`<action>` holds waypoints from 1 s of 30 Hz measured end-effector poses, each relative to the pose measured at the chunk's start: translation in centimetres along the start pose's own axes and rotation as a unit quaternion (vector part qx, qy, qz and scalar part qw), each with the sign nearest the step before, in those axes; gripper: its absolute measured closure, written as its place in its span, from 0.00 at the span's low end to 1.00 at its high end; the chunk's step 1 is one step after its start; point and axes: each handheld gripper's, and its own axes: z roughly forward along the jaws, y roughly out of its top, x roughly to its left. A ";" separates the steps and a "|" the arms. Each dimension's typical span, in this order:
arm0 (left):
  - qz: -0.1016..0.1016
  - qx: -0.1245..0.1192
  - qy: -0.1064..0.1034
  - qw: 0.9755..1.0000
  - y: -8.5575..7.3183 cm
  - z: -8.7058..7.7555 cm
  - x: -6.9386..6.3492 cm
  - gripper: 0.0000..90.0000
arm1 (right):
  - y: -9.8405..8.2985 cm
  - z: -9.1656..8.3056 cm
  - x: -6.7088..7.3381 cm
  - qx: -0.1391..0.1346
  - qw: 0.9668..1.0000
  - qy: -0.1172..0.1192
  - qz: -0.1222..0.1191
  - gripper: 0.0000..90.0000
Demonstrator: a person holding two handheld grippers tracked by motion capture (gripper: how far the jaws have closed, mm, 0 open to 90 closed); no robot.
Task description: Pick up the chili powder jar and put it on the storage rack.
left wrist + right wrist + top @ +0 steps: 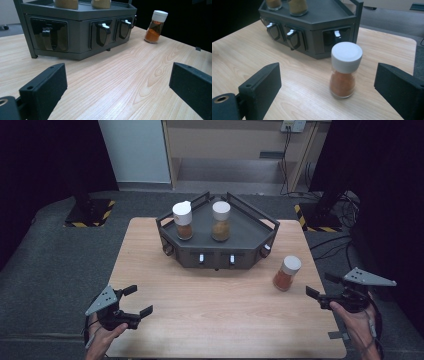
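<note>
Light wood covers the worktop (pixel 220 310), and a small spice jar (pixel 286 273) stands upright on its right side, near the dark rack (pixel 217 237). It looks like smooth glass, light but easy to break and maybe slippery. Its round body below the white cap (pixel 346 57) seems the best place to hold. The right gripper (pixel 329 92) is wide open just before it, holding nothing. The left gripper (pixel 134 300) is open and empty too.

Left claw (pixel 134 301) held low at bottom left, jaws wide apart, right claw (pixel 317 286) at right, jaws wide apart
</note>
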 end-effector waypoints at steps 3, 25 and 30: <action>0.000 0.000 0.001 1.000 0.0 0.0 0.0 0.00 | 0.5 0.2 -0.3 0.004 1.000 -0.002 0.000 0.09; 0.000 0.001 0.001 1.000 0.0 -0.1 0.0 0.00 | 4.0 3.8 -1.4 0.042 0.999 -0.007 -0.010 0.09; -0.001 0.001 0.000 1.000 0.0 -0.1 0.0 0.00 | 4.5 5.1 -1.8 0.054 0.998 -0.010 -0.006 0.09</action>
